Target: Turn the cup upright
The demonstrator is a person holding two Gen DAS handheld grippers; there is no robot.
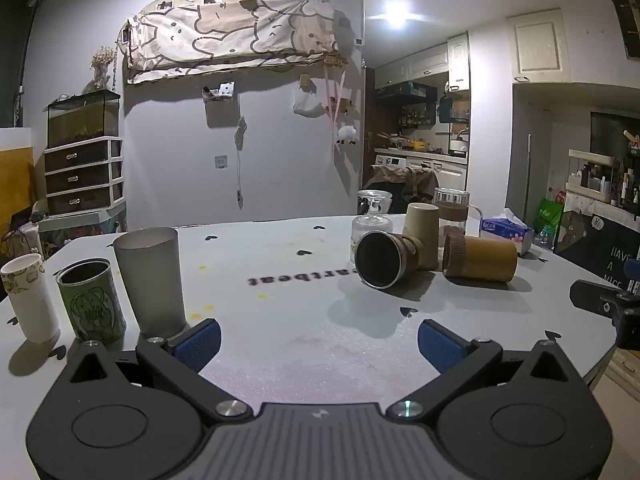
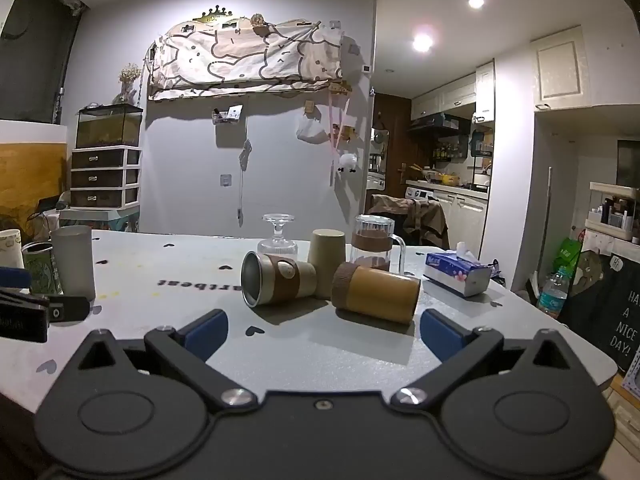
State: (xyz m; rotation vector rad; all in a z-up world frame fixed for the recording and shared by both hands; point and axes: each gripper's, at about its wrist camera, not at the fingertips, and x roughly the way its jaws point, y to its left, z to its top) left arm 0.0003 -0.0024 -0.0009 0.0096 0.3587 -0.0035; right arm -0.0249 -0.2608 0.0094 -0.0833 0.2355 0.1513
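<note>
- The steel cup (image 1: 386, 259), with a brown sleeve, lies on its side on the grey table (image 1: 280, 280) in the left wrist view, its dark mouth facing the camera, right of the table's middle.
- Just beside it, to the right, a bamboo-coloured cup (image 1: 480, 258) also lies on its side; a beige cup (image 1: 422, 236) stands mouth down behind and between them.
- The left gripper (image 1: 319, 345) hangs low over the near table, jaws wide apart and holding nothing.
- At the left stand a frosted tumbler (image 1: 150, 280), a green can (image 1: 91, 300) and a white paper cup (image 1: 30, 298), all mouth up.
- In the right wrist view the steel cup (image 2: 278, 278) lies ahead, left of centre, its mouth turned left.
- The bamboo-coloured cup (image 2: 376, 292) lies nearer, just beyond the right-hand blue pad.
- The right gripper (image 2: 324, 334) has its jaws spread apart, empty, well short of the steel cup.
- A tissue box (image 2: 456, 274) sits to the right, and a glass mug (image 2: 374, 244) stands behind the cups.
</note>
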